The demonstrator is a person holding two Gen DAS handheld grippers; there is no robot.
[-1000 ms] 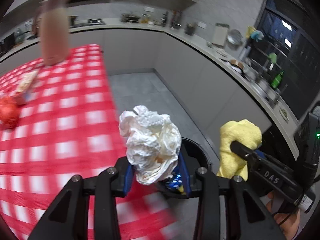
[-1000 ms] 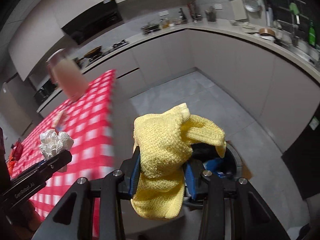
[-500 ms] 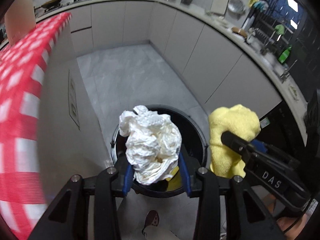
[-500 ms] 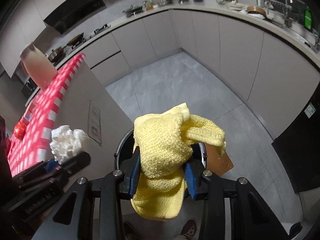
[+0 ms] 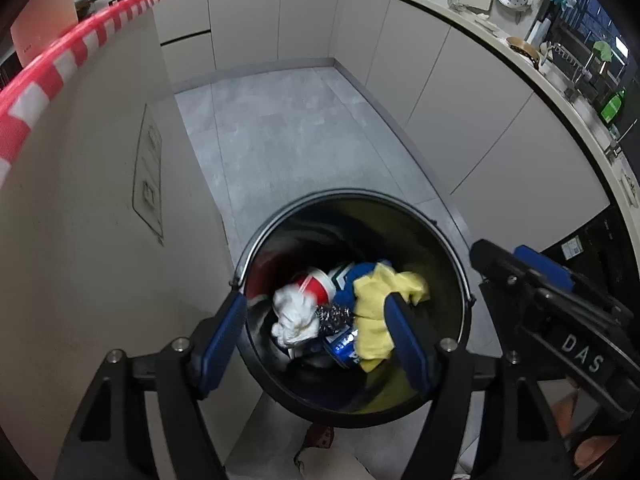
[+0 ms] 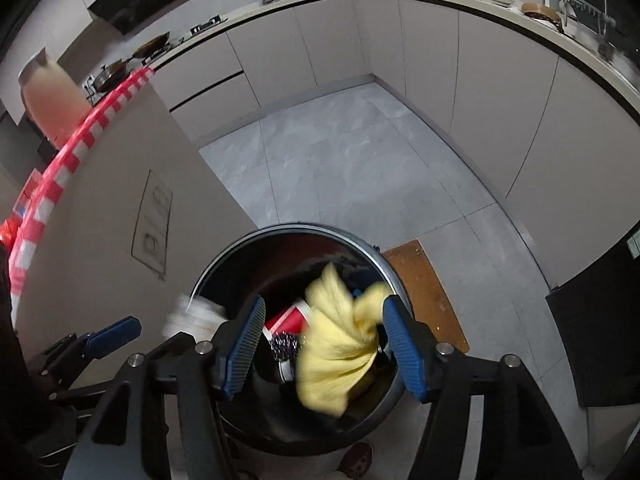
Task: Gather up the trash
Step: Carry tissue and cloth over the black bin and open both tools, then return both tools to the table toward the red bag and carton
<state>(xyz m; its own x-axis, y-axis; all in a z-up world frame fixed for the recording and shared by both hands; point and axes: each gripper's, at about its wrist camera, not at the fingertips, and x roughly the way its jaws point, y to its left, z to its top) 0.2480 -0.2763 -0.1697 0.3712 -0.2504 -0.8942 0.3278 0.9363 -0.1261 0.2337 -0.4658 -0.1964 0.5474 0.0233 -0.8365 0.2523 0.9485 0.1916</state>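
Observation:
A round black trash bin (image 5: 456, 256) stands on the grey floor beside the table; it also shows in the right wrist view (image 6: 224, 264). My left gripper (image 5: 316, 340) is open and empty above it. The crumpled white paper (image 5: 294, 318) lies inside the bin, next to a red cup (image 5: 314, 285), a blue wrapper (image 5: 340, 344) and the yellow cloth (image 5: 374, 320). My right gripper (image 6: 324, 348) is open above the bin; the yellow cloth (image 6: 340, 352), blurred, falls between its fingers into the bin. The left gripper (image 6: 114, 332) shows at lower left there.
The table's beige side panel (image 5: 80, 200) with the red-and-white checked cloth edge (image 5: 52, 76) rises at the left. Grey cabinets and a counter (image 5: 460, 80) curve round the floor. A brown board (image 6: 424, 292) lies right of the bin. A pink jug (image 6: 48, 96) stands on the table.
Both grippers have opened over the bin. The white paper has dropped from the left one into the bin and the yellow cloth has left the right one and falls in.

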